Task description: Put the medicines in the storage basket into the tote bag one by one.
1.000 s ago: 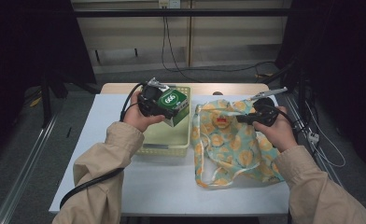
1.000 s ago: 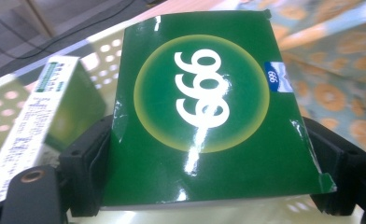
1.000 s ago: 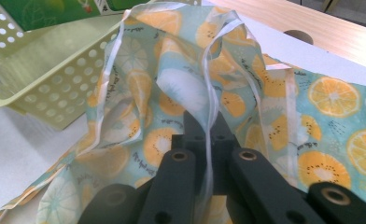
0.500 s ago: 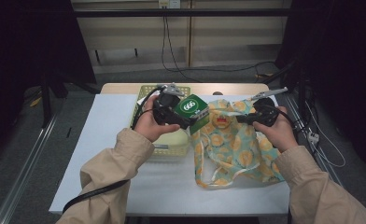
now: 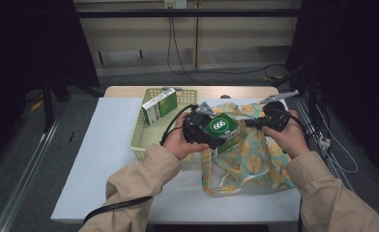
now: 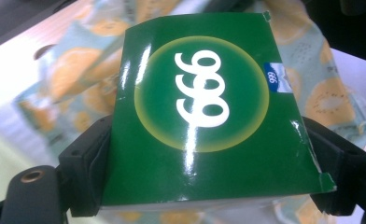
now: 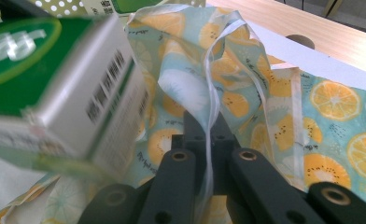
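Clamped between the jaws of the left gripper [image 5: 215,137] sat a green box [image 6: 209,116], its two sides pressed by the pads and its printed face turned to that gripper's camera. Jaws of the right gripper [image 7: 208,133] were pinched shut on the rim of the orange-print cloth bag [image 7: 246,93], which rose in a fold just ahead of them, the box hanging close beside that raised rim.

Overhead light is brightening the white surface [image 5: 105,159] while the surrounding room is sitting dark; glare is streaking the green box [image 6: 204,116], its near edge blurring.
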`<state>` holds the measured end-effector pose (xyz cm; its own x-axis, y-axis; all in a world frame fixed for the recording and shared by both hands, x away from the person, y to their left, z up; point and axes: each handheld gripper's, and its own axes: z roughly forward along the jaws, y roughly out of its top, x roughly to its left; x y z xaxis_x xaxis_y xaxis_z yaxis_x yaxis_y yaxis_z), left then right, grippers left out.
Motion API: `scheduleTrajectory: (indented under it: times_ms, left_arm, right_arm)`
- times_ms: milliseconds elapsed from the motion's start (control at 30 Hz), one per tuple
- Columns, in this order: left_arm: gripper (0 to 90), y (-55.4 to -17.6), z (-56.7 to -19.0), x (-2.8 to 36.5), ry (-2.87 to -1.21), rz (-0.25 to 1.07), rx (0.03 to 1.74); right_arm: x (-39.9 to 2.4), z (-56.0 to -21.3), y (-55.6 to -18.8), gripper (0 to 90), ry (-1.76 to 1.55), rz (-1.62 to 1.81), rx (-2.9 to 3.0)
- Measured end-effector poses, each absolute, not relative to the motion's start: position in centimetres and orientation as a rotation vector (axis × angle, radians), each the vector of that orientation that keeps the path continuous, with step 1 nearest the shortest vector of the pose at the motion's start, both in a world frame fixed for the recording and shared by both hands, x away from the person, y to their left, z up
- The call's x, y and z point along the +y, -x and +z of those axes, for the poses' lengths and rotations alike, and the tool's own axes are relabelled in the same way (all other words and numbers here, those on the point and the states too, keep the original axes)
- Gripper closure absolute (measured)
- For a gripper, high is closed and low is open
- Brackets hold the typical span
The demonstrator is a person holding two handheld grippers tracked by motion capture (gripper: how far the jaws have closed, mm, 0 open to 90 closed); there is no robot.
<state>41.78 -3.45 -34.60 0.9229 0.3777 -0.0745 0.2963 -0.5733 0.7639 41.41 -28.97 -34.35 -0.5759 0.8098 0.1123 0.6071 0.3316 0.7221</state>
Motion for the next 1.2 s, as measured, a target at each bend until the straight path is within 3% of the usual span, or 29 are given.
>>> scheduleTrajectory:
  times_ms: [467, 1200]
  left_arm:
    - [16.1, -42.4, -38.3, -6.8, -2.254, 0.112, 0.508]
    - [16.1, -43.6, -40.4, -9.6, -2.246, 0.136, 0.552]
  right_arm:
    - [-29.5, -33.9, -40.9, 90.0, -1.279, 1.092, 2.311]
    - [-29.5, -33.8, -40.8, 90.0, -1.273, 1.092, 2.314]
